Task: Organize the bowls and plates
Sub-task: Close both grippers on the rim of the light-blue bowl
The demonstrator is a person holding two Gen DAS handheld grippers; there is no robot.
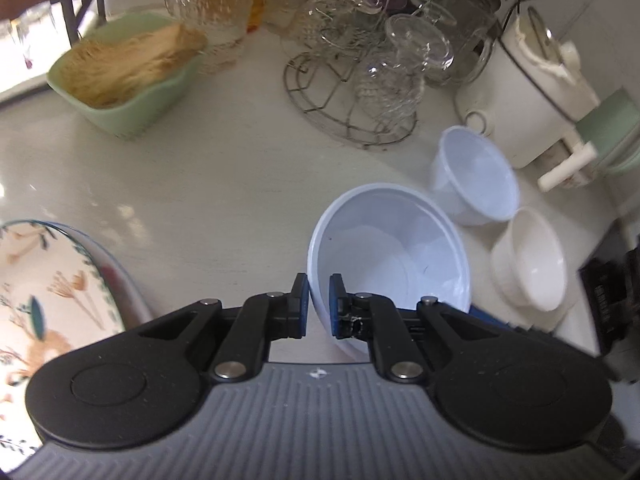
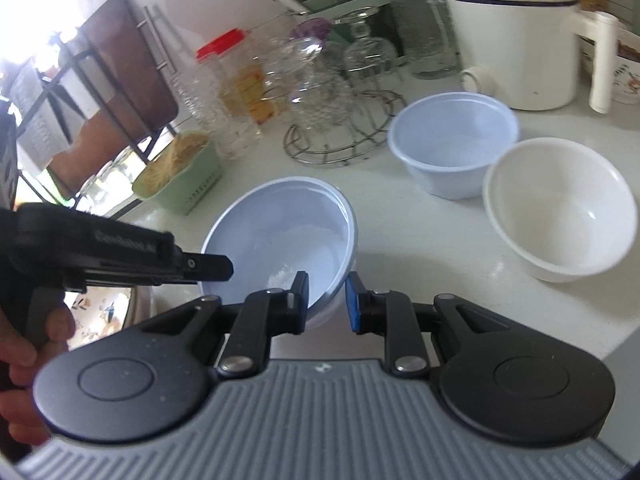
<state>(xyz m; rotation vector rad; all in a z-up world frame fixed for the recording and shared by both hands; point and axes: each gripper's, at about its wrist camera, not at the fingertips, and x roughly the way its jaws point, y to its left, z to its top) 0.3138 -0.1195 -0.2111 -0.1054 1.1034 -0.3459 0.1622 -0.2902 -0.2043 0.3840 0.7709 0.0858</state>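
A pale blue bowl [image 1: 394, 256] is tilted above the white counter. My left gripper [image 1: 319, 304] is shut on its near rim, one pad inside and one outside. In the right wrist view the same bowl [image 2: 288, 232] is held on its left by the left gripper [image 2: 208, 268]. My right gripper [image 2: 327, 300] straddles the bowl's near rim with a gap at the right pad, so it is open. A smaller blue bowl [image 1: 476, 176] [image 2: 452, 140] and a white bowl [image 1: 532, 260] [image 2: 560, 208] stand on the counter to the right. A floral plate [image 1: 48, 300] lies at the left.
A wire rack with upturned glasses [image 1: 360, 80] [image 2: 340, 92] stands behind. A green basket [image 1: 124, 76] [image 2: 180, 176] sits at the back left. A white cooker [image 1: 532, 92] [image 2: 516, 40] stands at the back right. A dish stand [image 2: 100, 92] is at the left.
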